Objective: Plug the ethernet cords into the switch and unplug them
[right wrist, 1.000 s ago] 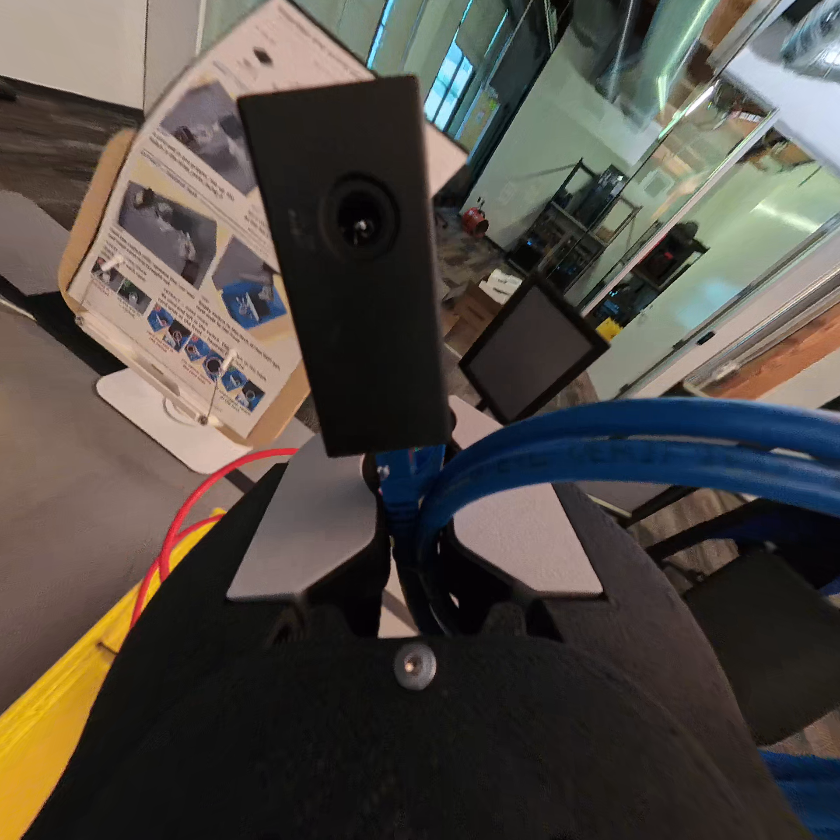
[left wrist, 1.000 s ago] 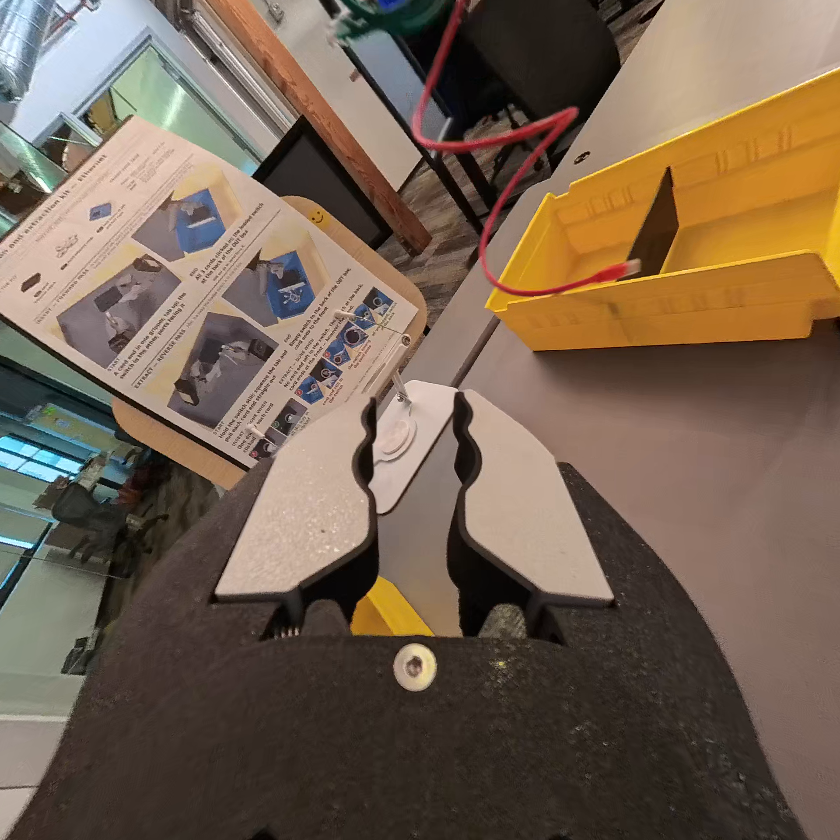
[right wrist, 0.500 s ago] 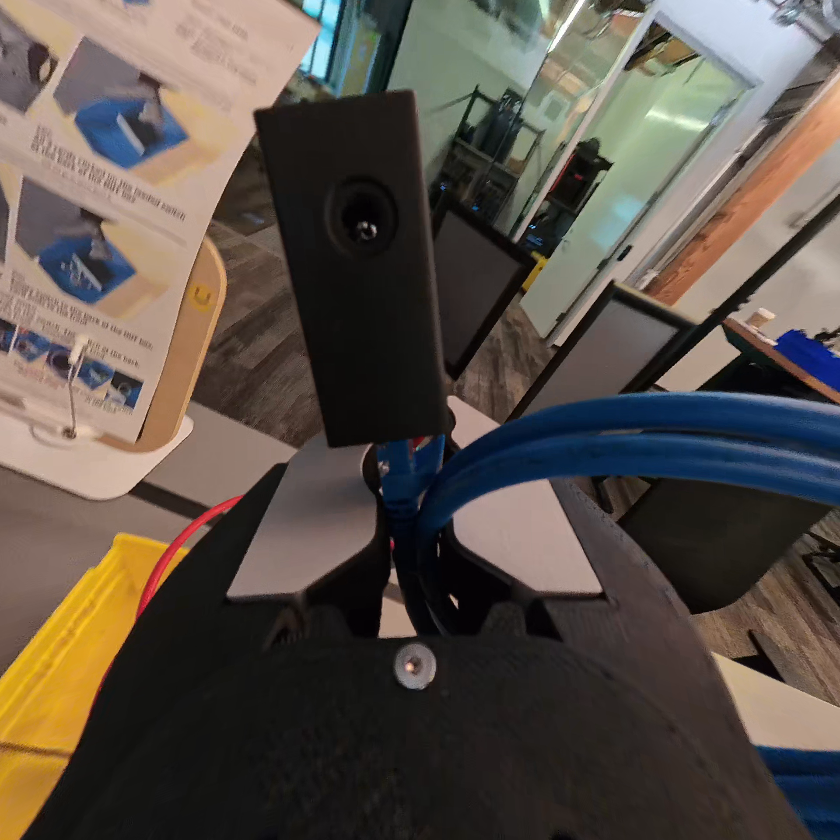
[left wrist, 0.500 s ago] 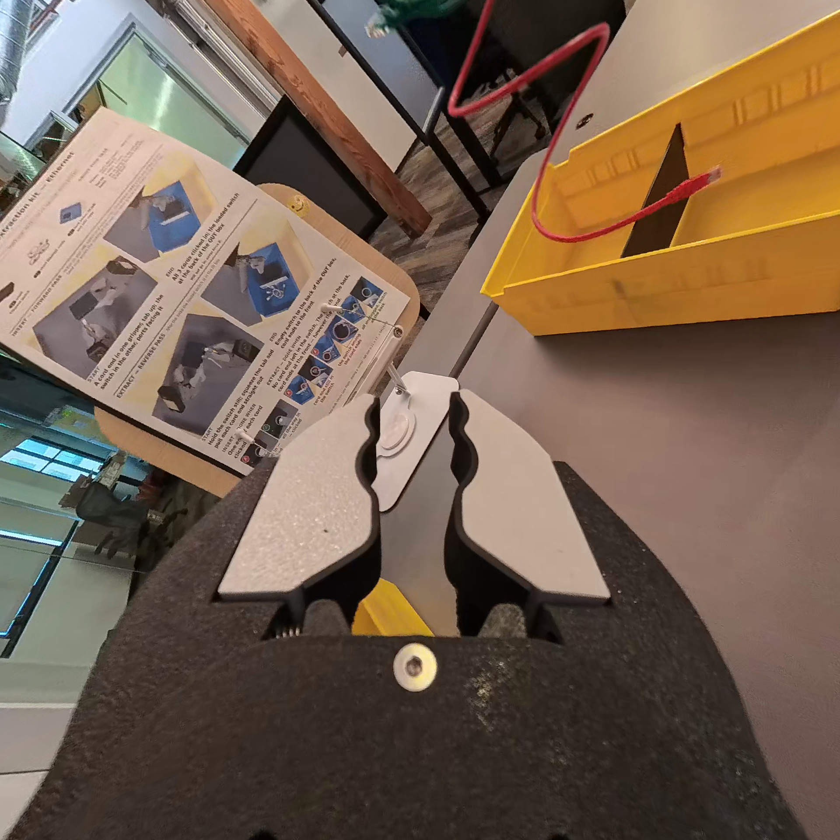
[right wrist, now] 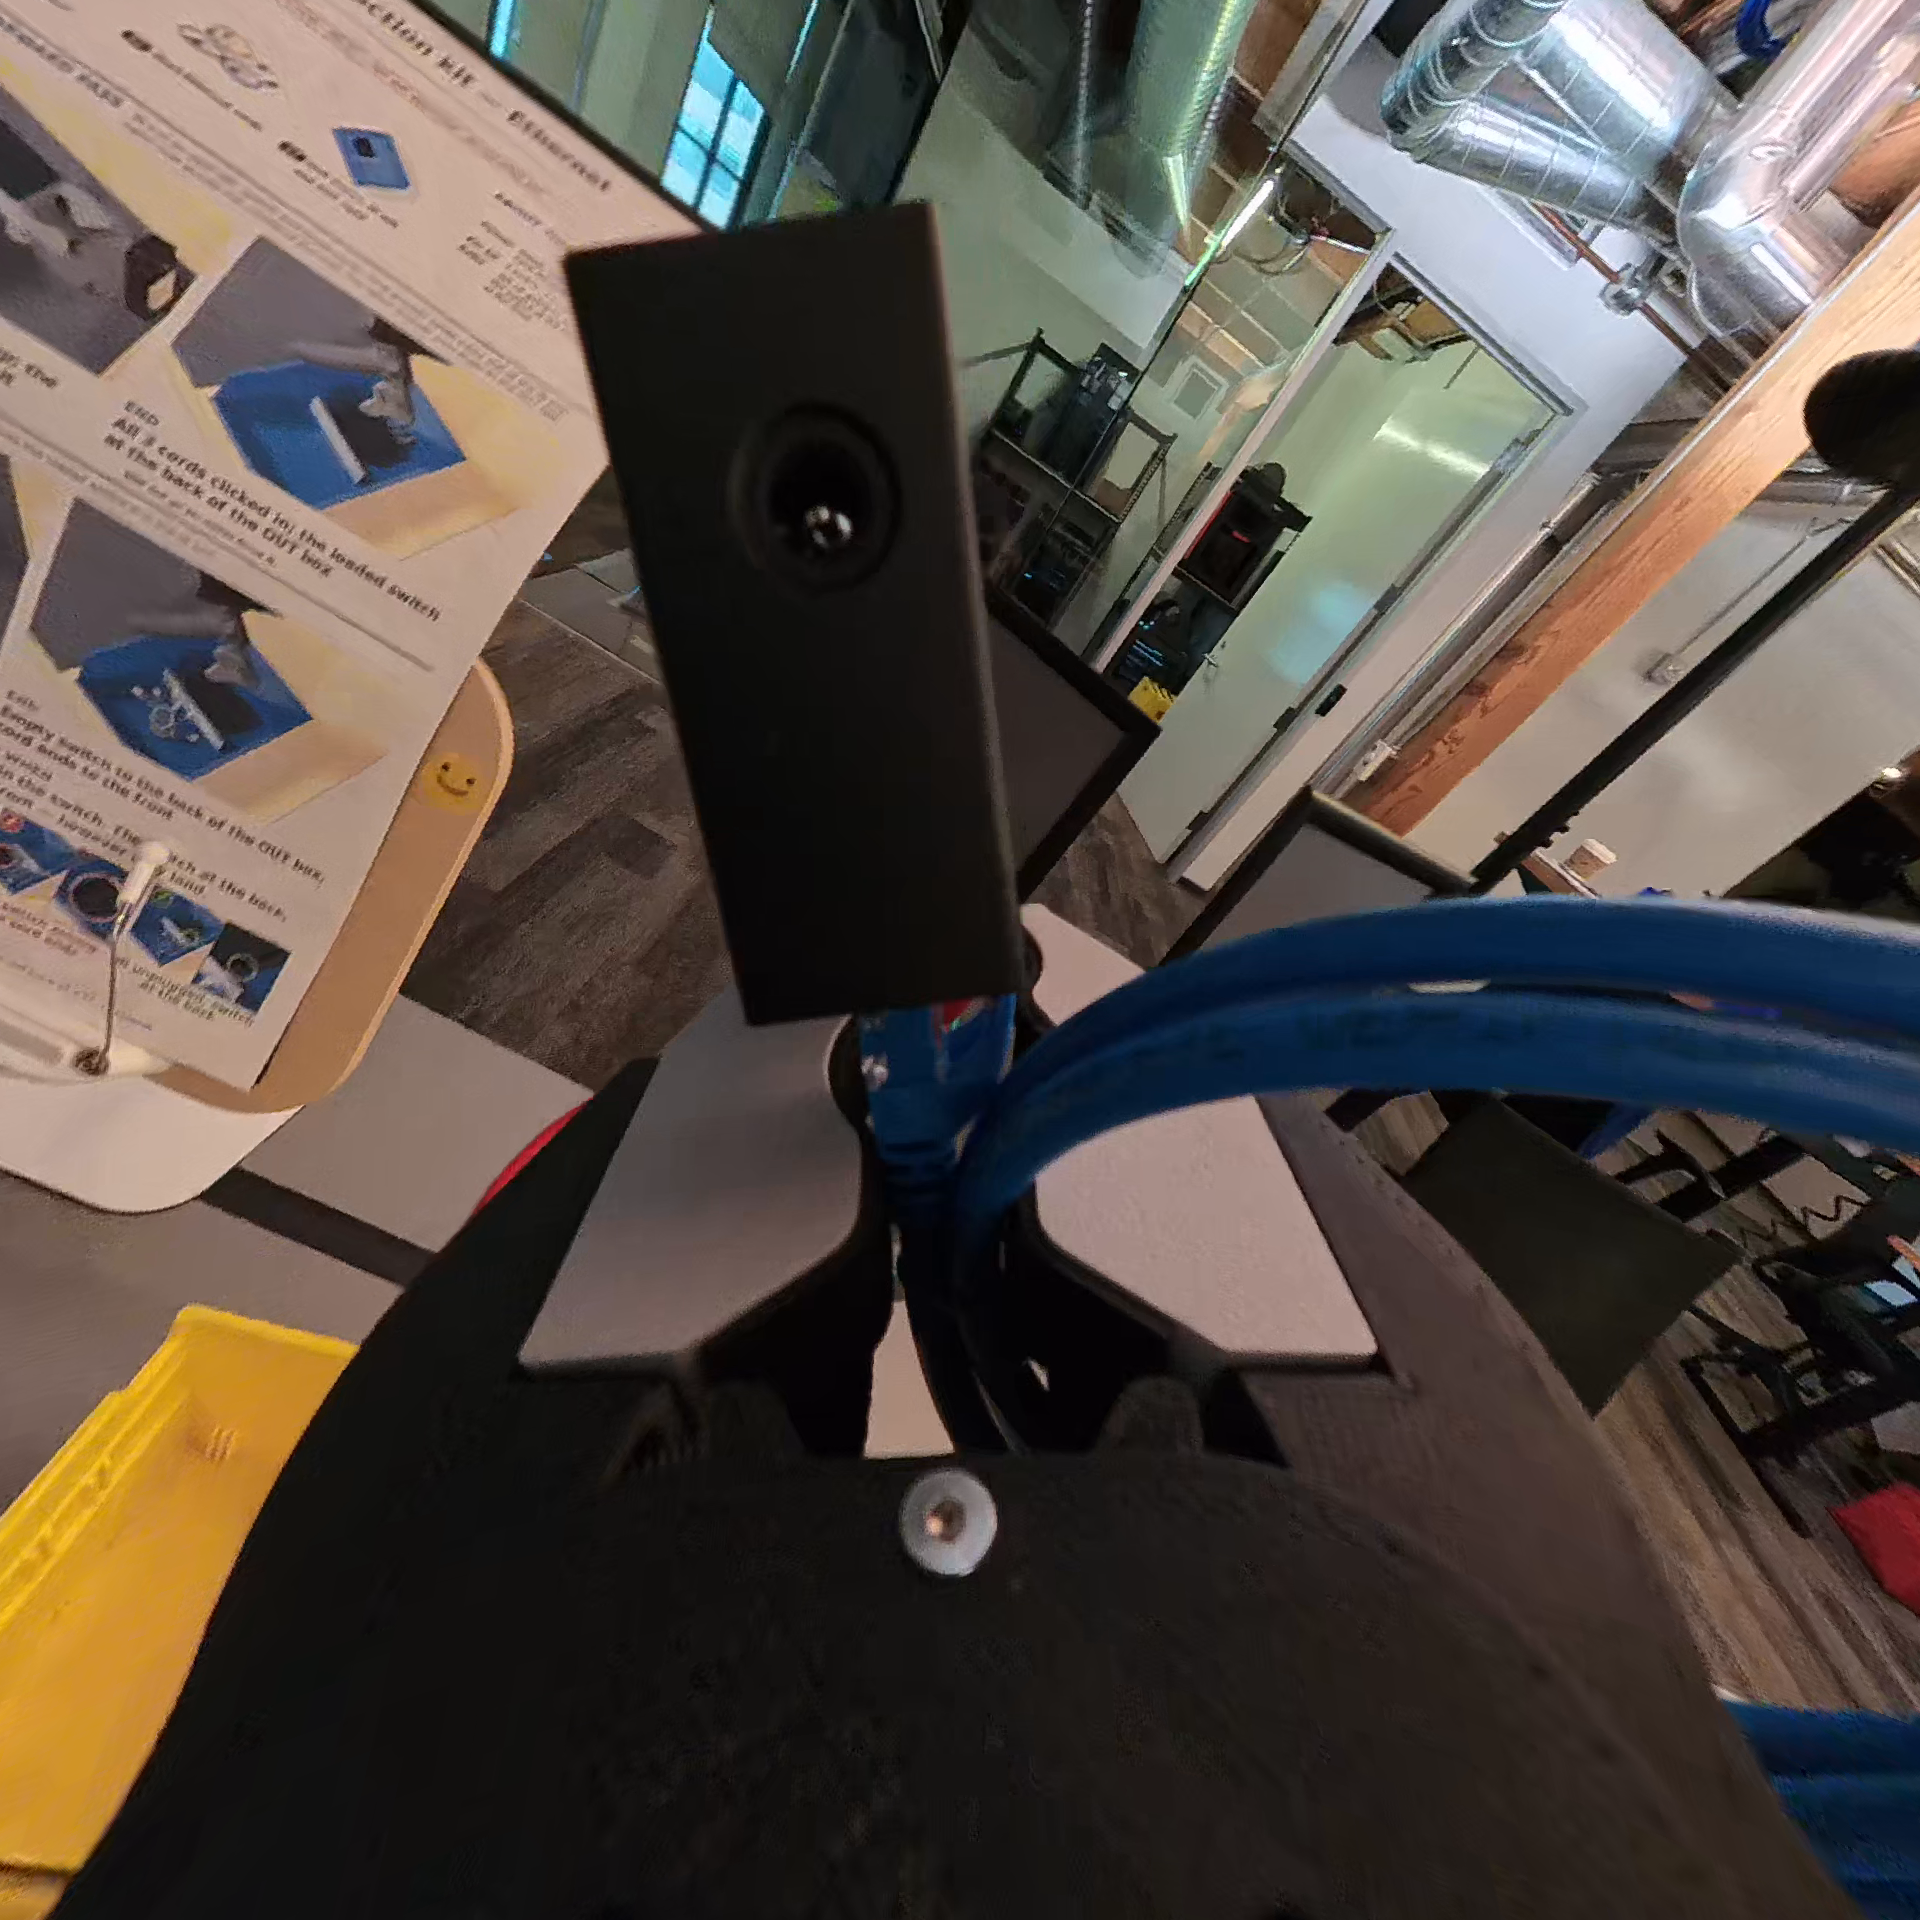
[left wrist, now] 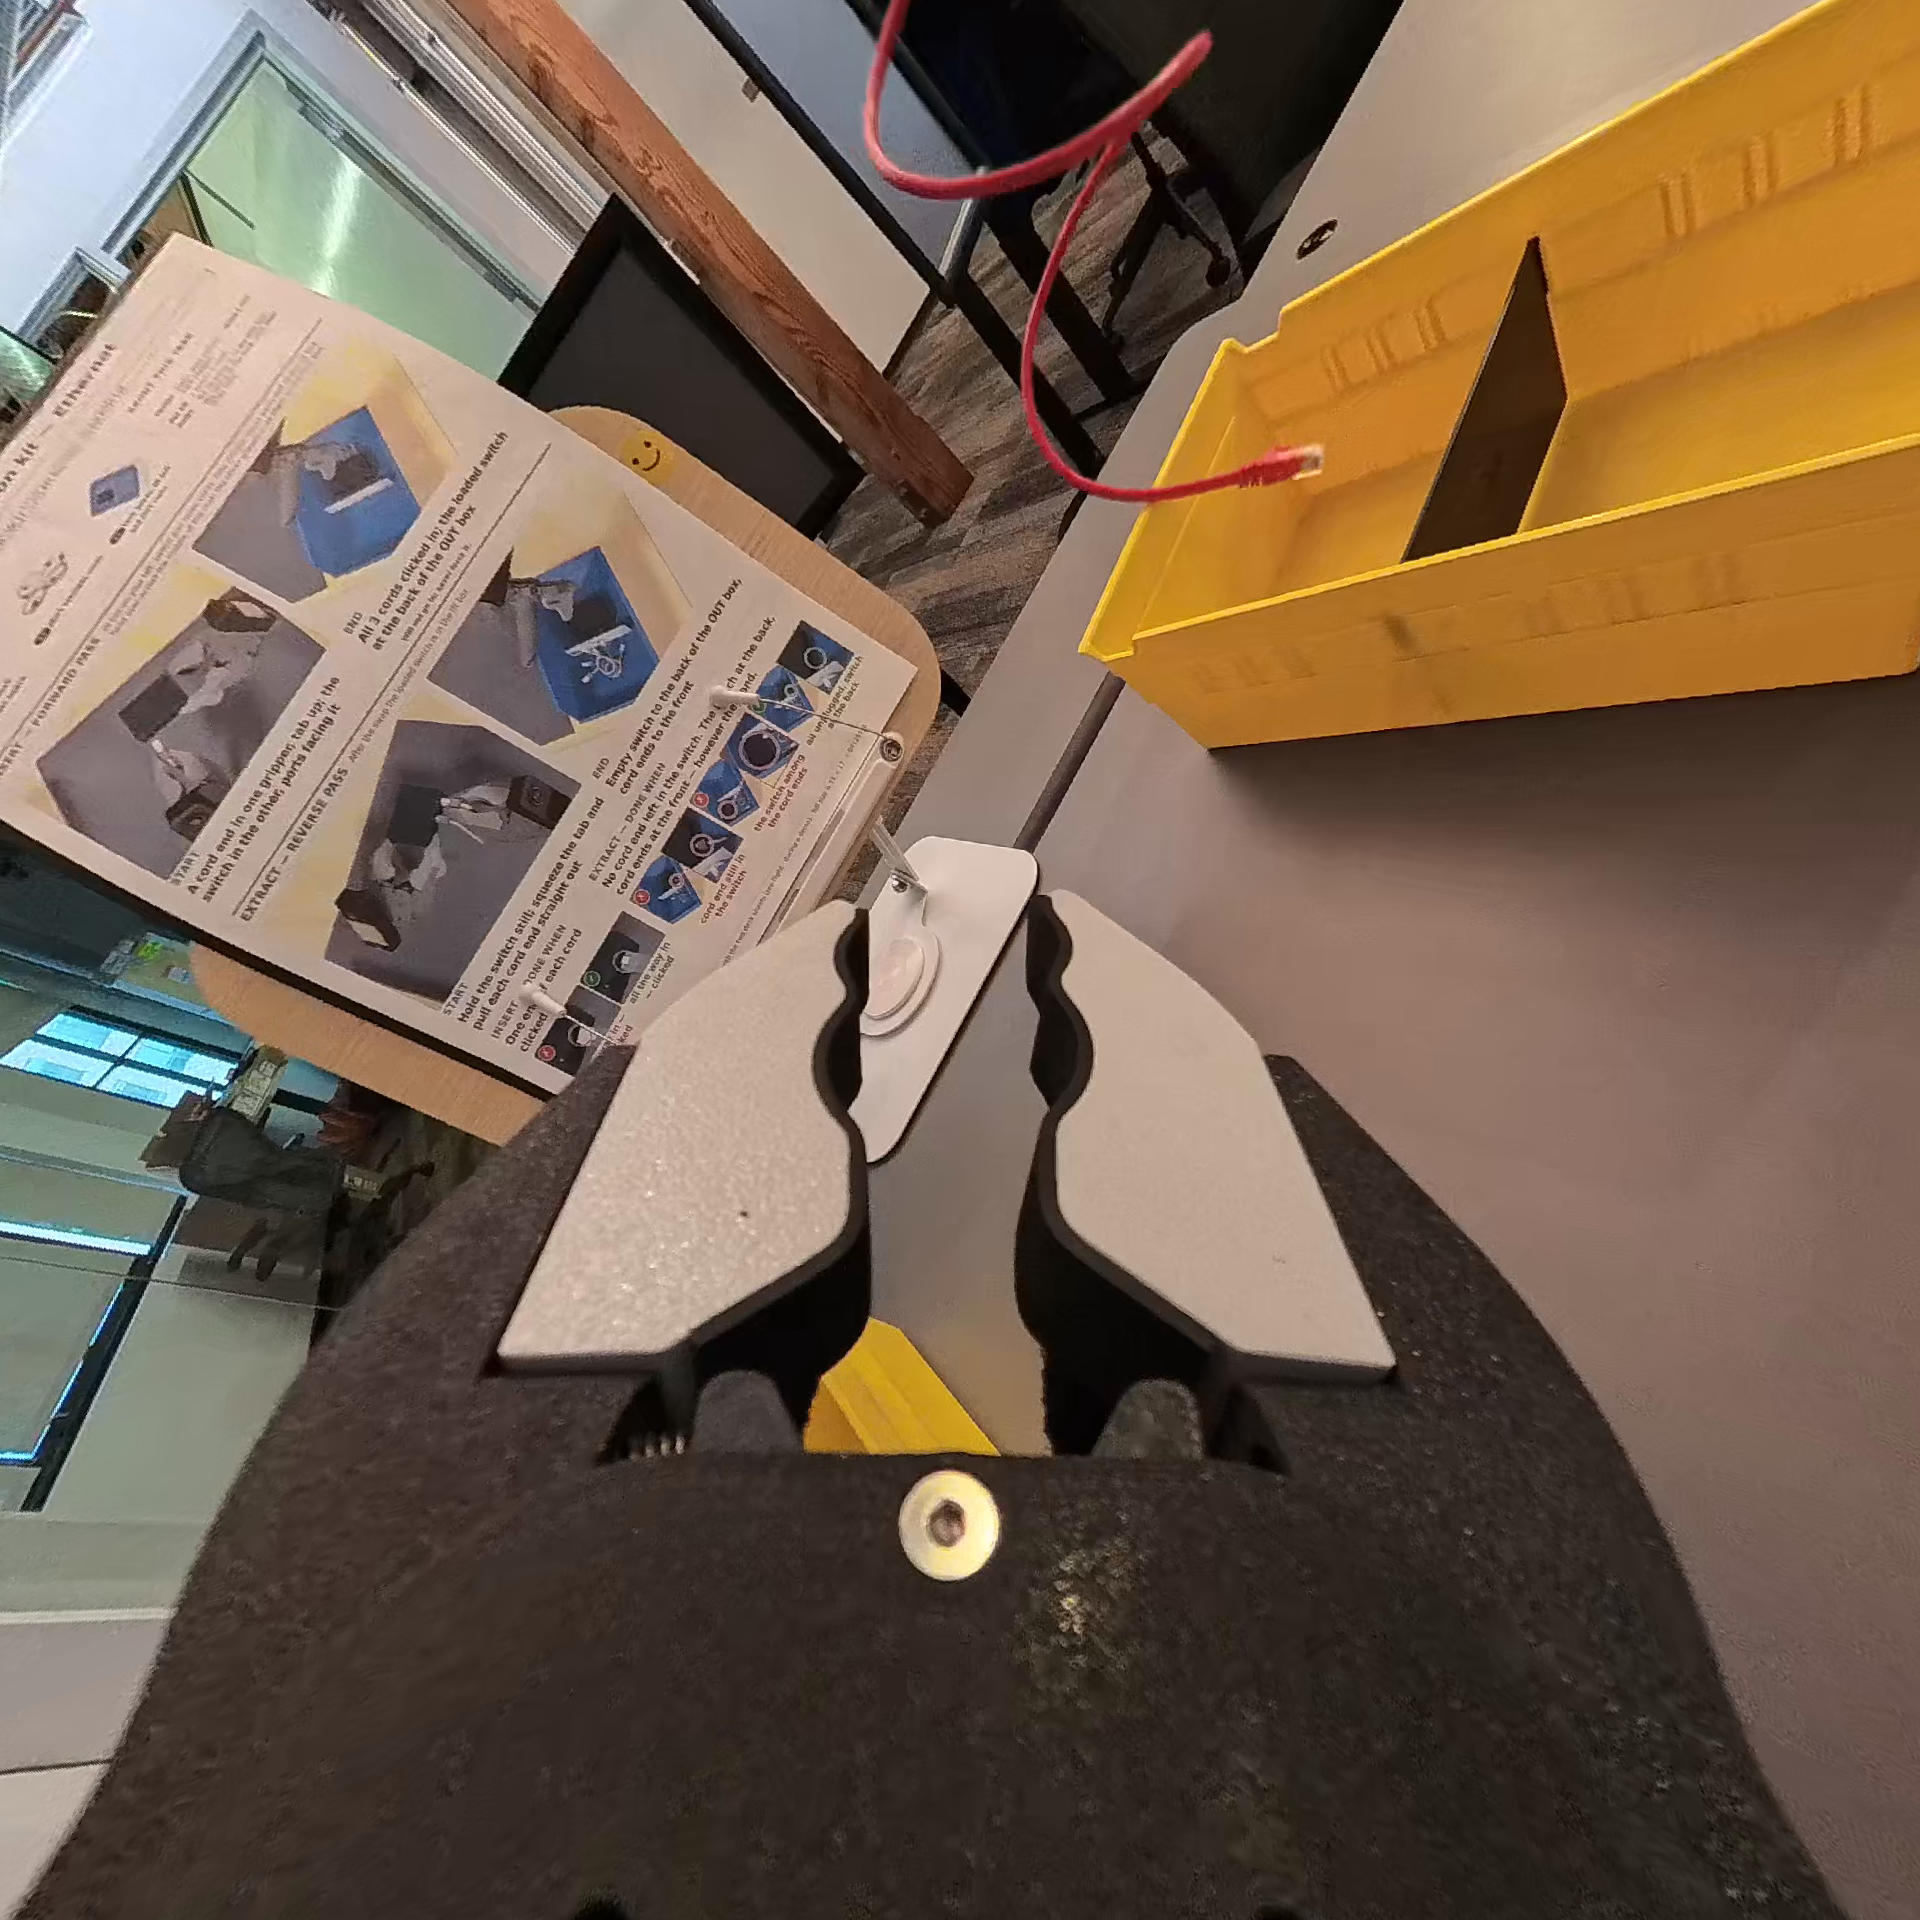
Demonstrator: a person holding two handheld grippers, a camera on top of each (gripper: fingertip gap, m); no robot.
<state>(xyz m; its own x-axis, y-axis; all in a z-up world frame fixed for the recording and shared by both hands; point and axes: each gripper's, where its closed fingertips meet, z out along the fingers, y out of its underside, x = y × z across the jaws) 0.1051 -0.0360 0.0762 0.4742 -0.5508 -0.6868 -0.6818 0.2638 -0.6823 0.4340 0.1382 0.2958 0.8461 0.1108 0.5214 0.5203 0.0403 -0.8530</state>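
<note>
Claw on the R side point(right wrist: 940, 1039) is clamped on a blue ethernet plug point(right wrist: 935, 1081), its 2 grey-faced fingers point(right wrist: 727, 1195) pinching the plug's boot. Plug's front end goes up behind a flat black rectangular switch box point(right wrist: 800, 613) standing just above the fingertips; whether it's seated in a port can't be told from this side. Box's facing side shows 1 round socket. Thick blue ethernet cord point(right wrist: 1455, 997) loops out of the jaws to the R as 2 runs side by side, w/ more blue cord at the lower R edge. Below L, corner of a yellow plastic bin point(right wrist: 114, 1507); a bit of red shows by the L finger.

L claw point(left wrist: 945, 935) is empty, jaws a narrow gap apart, hovering over a grey tabletop point(left wrist: 1507, 1039). Just past its tips sits a white metal stand base point(left wrist: 977, 894) carrying a printed instruction sheet on a rounded wooden board point(left wrist: 416, 675), tilted. Further R, the yellow plastic bin point(left wrist: 1507, 665) rests on the table, w/ a dark divider point(left wrist: 1486, 436) splitting it into 2 compartments. Thin red ethernet cord point(left wrist: 1039, 343) hangs down from above, its clear-tipped plug point(left wrist: 1283, 468) in the air over the bin's L compartment, touching nothing visible.
</note>
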